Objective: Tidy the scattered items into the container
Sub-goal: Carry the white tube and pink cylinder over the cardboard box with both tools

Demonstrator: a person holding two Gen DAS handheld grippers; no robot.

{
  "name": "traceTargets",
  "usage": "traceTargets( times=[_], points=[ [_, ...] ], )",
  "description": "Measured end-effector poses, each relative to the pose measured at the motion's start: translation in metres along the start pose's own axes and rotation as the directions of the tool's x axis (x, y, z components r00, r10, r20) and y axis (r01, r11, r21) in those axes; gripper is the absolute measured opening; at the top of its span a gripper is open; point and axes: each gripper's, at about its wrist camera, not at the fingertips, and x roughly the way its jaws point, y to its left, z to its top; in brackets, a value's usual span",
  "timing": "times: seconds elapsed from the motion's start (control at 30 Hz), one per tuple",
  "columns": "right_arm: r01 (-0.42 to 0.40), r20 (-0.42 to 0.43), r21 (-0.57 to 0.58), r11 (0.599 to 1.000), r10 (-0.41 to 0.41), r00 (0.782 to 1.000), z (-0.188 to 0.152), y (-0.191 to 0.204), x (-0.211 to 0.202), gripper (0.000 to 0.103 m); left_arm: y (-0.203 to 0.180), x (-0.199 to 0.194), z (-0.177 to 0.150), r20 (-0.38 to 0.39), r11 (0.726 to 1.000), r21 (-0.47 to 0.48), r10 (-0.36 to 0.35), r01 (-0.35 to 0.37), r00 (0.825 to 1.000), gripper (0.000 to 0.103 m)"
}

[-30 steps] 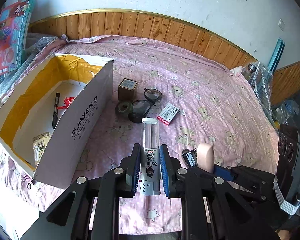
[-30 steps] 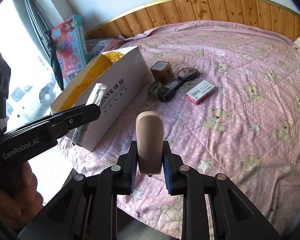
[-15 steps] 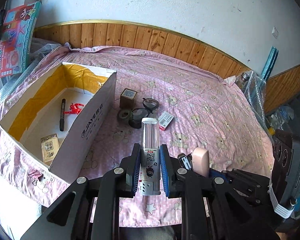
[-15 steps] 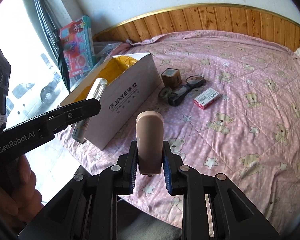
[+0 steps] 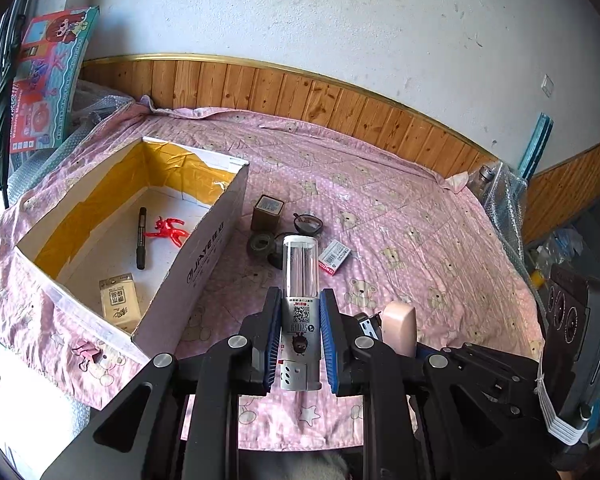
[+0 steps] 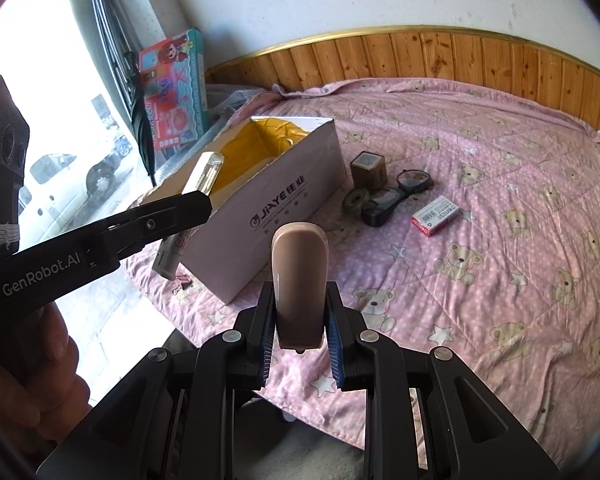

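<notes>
Strong daylight is entering from the window at the left of the right wrist view, overexposing the glass to near white and washing out the lower left corner of the left wrist view. The bed and the white wall are showing bright and sharp, while the tool frames in the foreground are reading dark with short soft shadows beneath. Fisheye distortion is bending the wooden panelling into an arc, and black vignetting is closing off the frame corners.
</notes>
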Motion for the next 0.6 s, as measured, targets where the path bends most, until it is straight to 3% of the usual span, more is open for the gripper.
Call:
traceTargets(
  times=[0.6],
  points=[
    [-0.008,0.006,-0.072,0.997,0.009,1.000,0.034,0.036,0.014,0.024,0.056,-0.015,0.015,0.047,0.996,-0.091,0.017,-0.013,0.999,0.020]
  ],
)
